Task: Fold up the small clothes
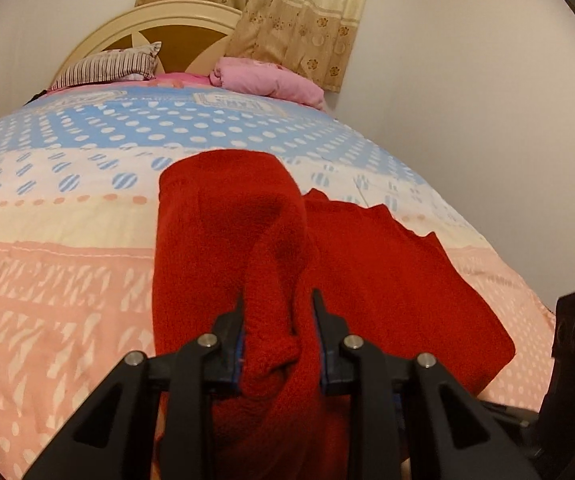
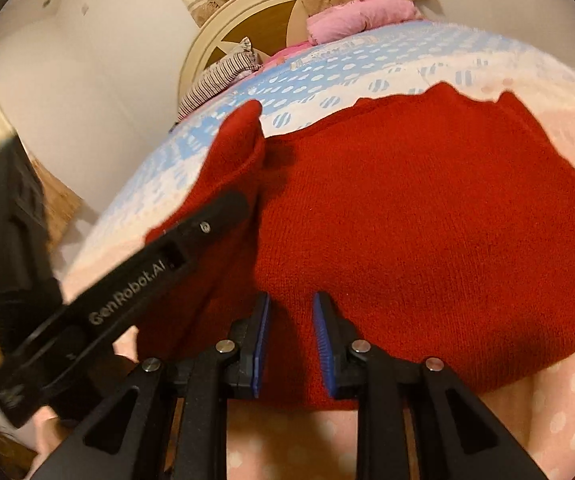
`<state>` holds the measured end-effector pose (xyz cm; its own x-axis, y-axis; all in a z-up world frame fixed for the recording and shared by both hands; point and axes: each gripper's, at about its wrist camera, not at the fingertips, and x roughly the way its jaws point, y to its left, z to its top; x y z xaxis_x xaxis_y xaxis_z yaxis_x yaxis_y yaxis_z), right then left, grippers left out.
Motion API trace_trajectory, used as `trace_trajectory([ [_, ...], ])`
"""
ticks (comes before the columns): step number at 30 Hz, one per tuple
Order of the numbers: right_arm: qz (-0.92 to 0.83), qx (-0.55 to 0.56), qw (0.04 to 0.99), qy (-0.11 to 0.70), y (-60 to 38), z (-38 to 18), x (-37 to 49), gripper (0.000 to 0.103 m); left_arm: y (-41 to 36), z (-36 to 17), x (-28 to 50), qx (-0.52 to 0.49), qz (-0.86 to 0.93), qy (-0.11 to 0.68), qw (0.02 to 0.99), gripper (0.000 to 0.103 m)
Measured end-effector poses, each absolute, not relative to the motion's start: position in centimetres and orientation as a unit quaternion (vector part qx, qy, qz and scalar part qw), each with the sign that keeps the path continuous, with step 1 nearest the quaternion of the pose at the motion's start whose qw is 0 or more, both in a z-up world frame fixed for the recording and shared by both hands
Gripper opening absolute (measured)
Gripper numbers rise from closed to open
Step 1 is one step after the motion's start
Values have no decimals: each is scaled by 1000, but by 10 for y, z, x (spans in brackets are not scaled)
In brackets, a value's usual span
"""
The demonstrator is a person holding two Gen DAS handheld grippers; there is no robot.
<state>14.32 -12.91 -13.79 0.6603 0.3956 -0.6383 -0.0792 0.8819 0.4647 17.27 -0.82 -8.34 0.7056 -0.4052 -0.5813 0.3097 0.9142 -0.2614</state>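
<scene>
A red knitted sweater (image 2: 427,216) lies spread on the bed. My left gripper (image 1: 277,308) is shut on a bunched fold of the red sweater (image 1: 271,240), which hangs up off the bed between the pads. From the right wrist view the left gripper (image 2: 231,204) comes in from the left, holding that raised part. My right gripper (image 2: 290,312) sits at the sweater's near edge. Its jaws stand narrowly apart with red knit between the blue pads (image 2: 262,332), and they look closed on the hem.
The bedspread (image 1: 67,280) is pink, cream and blue with dots. A striped pillow (image 1: 111,64) and a pink bundle (image 1: 271,80) lie by the headboard (image 1: 191,28). A white wall (image 1: 467,100) runs along the bed's right side. Curtains (image 1: 307,8) hang behind.
</scene>
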Motion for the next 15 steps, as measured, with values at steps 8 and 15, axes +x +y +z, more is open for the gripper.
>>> trace_trajectory([
  [8, 194, 271, 874, 354, -157, -100, 186, 67, -15, -84, 171, -78, -198, 330, 919, 27],
  [15, 247, 284, 831, 410, -127, -124, 262, 67, -14, -85, 171, -88, -203, 330, 918, 27],
])
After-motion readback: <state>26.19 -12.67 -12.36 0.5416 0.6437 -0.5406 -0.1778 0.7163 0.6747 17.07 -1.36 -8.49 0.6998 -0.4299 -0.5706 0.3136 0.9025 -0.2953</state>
